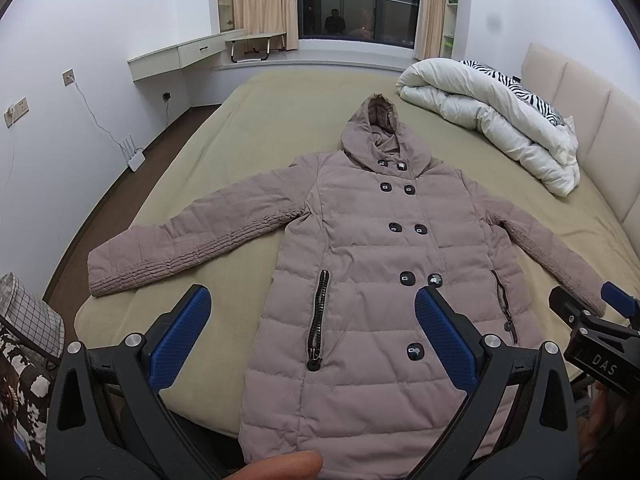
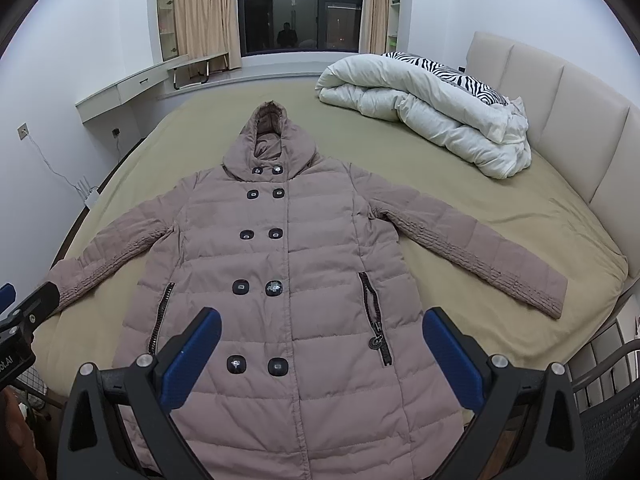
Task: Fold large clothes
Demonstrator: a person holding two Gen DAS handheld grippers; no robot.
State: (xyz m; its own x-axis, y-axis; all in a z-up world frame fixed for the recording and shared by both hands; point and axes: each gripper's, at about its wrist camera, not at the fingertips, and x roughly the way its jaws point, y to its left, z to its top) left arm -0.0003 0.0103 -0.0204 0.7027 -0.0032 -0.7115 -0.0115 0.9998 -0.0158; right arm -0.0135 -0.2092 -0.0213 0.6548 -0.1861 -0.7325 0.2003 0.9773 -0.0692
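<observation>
A dusty-pink hooded puffer coat (image 1: 372, 280) lies flat, front up, on the bed, sleeves spread, hood pointing away from me. It has two rows of dark buttons and two zip pockets. It also fills the right wrist view (image 2: 288, 280). My left gripper (image 1: 312, 300) is open and empty, held above the coat's lower left part. My right gripper (image 2: 322, 322) is open and empty above the coat's lower right part; it also shows at the right edge of the left wrist view (image 1: 592, 316).
The bed (image 1: 248, 120) has an olive sheet. A rolled white duvet (image 1: 492, 120) with a zebra-print pillow lies by the padded headboard (image 2: 560, 92) at the right. A checked bag (image 1: 28, 316) is at the near left. A wire chair (image 2: 608, 392) stands at the near right.
</observation>
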